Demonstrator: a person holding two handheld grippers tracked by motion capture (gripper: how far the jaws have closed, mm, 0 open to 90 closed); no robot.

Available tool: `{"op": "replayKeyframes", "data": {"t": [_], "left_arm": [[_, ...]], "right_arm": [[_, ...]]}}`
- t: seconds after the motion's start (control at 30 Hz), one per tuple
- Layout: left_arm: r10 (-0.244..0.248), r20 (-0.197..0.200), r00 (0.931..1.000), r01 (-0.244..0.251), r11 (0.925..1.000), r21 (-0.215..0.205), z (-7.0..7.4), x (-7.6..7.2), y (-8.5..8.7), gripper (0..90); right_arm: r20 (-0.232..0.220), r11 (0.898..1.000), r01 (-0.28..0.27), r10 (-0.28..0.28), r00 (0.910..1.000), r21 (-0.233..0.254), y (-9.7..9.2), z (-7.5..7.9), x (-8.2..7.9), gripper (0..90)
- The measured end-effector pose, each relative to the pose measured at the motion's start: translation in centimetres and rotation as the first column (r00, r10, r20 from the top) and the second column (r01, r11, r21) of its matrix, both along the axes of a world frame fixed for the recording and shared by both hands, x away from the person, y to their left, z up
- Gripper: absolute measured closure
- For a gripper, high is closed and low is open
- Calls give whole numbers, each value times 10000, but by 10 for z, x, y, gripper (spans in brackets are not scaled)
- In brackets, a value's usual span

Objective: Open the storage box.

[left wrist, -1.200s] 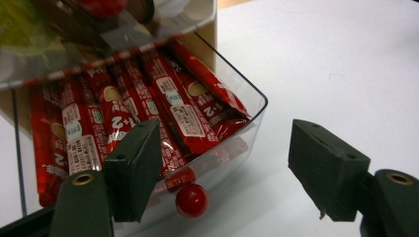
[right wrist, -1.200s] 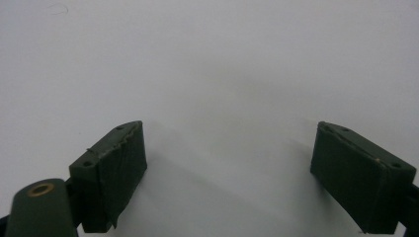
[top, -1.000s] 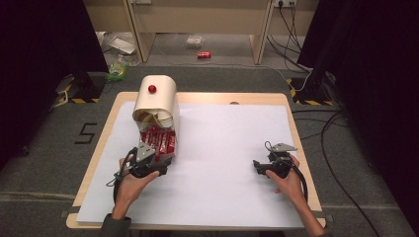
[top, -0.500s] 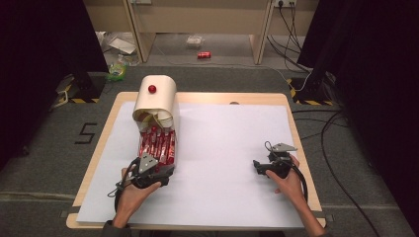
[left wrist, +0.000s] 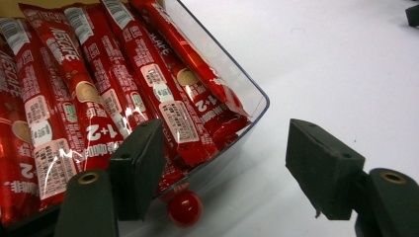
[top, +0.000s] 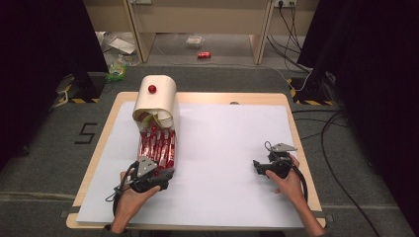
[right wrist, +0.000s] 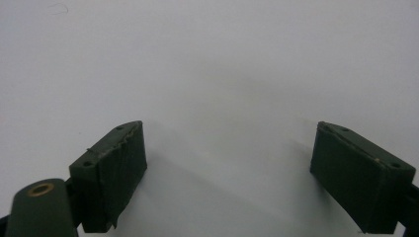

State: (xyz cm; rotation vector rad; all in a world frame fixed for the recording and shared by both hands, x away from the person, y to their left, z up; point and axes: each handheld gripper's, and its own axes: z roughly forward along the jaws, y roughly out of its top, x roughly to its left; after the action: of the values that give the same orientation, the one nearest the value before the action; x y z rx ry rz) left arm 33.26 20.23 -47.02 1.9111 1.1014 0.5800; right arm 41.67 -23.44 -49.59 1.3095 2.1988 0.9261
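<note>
Drawer (top: pixel 159 148) of red packets (left wrist: pixel 113 94) is sliding out toward six o'clock since a second ago, left gripper (left wrist: pixel 225 168) gaping around its red knob (left wrist: pixel 184 208), right gripper (right wrist: pixel 230 173) idling wide.

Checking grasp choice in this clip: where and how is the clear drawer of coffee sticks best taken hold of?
By the red knob on the clear drawer front wall, coming level from the near end. It is the only part that juts out, and the wall around it is smooth. The left gripper stands open there, one jaw over the coffee sticks, one outside; it likely needs lowering and centring.
</note>
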Motion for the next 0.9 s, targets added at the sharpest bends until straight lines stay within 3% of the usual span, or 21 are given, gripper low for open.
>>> {"op": "replayKeyframes", "data": {"t": [0.17,0.9], "left_arm": [[116,233,9997,-112,9997,-199,4,-1,1,313],[749,708,9947,-732,9970,-252,17,1,10,270]], "right_arm": [[3,10000,3,-3,10000,-6,0,0,0,142],[-7,10000,3,-3,10000,8,0,0,0,142]]}}
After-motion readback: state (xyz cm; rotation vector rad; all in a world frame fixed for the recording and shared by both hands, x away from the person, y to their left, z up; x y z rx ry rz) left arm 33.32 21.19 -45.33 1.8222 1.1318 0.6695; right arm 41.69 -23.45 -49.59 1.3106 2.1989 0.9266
